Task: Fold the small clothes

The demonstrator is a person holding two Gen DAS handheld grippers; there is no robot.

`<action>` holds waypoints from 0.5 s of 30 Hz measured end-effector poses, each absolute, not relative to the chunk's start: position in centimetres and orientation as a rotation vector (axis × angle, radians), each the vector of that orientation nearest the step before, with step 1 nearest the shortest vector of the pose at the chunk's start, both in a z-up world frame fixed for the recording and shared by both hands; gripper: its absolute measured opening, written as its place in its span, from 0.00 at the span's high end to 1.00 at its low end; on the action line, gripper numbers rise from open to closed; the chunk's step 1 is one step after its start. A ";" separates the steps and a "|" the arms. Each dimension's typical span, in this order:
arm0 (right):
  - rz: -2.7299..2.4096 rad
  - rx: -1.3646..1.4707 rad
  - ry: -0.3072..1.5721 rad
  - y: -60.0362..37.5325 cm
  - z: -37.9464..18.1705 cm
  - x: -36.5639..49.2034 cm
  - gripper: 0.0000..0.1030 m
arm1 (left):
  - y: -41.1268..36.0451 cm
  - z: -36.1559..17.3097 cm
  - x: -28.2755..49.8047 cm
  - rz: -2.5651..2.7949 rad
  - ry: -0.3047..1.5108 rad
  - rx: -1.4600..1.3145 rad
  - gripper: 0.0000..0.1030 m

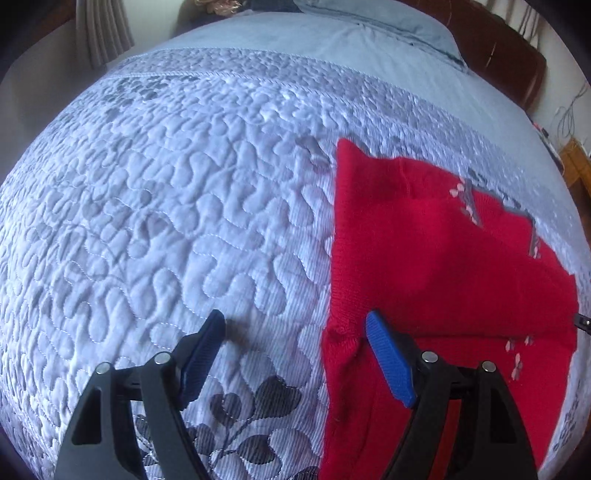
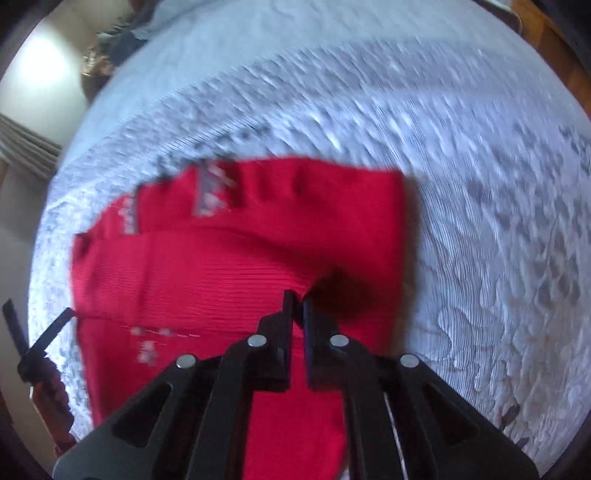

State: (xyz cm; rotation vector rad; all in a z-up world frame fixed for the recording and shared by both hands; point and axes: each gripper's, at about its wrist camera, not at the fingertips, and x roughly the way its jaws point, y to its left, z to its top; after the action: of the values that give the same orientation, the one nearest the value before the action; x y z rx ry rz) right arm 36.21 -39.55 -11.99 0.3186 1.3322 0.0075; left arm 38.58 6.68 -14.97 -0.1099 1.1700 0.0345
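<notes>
I see the red knitted sweater (image 1: 443, 258) lying partly folded on the grey quilted bedspread (image 1: 166, 203) | left gripper (image 1: 295, 321) fingers wide apart, empty, straddling its near edge | right gripper (image 2: 297, 299) fingers nearly together, apparently on a pinched fold, blurred | risk: thin pinch slips, fold falls open.

A red knitted sweater (image 1: 443, 258) lies partly folded on a pale quilted bedspread (image 1: 166, 203) that covers the bed. It sits to the right in the left wrist view, with a blue-grey pillow (image 1: 388, 26) beyond it at the far end of the bed.
</notes>
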 end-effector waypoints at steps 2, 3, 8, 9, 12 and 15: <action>0.025 0.383 1.298 -40.6 -12.7 35.8 0.79 | 6.1 -15.3 38.5 0.045 1.162 -0.066 0.21; 0.044 0.437 1.279 -41.1 -12.6 35.6 0.73 | 6.1 -15.1 38.4 0.046 1.157 -0.059 0.21; 0.059 0.553 1.259 -42.6 -13.0 37.1 0.54 | 6.5 -15.2 38.5 0.045 1.154 -0.084 0.19; 0.074 0.571 1.269 -42.7 -13.4 37.7 0.54 | 6.5 -15.2 38.5 0.046 1.152 -0.085 0.19; 0.112 0.618 1.317 -42.5 -14.3 39.6 0.57 | 6.4 -15.3 38.4 0.047 1.149 -0.081 0.18; 0.140 0.597 1.299 -42.0 -13.3 39.7 0.94 | 6.5 -15.4 38.5 0.044 1.149 -0.078 0.16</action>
State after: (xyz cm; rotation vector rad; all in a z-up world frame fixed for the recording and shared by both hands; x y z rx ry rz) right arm 39.73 -41.98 -13.28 0.5971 1.2987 0.1395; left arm 38.46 6.46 -15.40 -0.0777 1.1487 0.0445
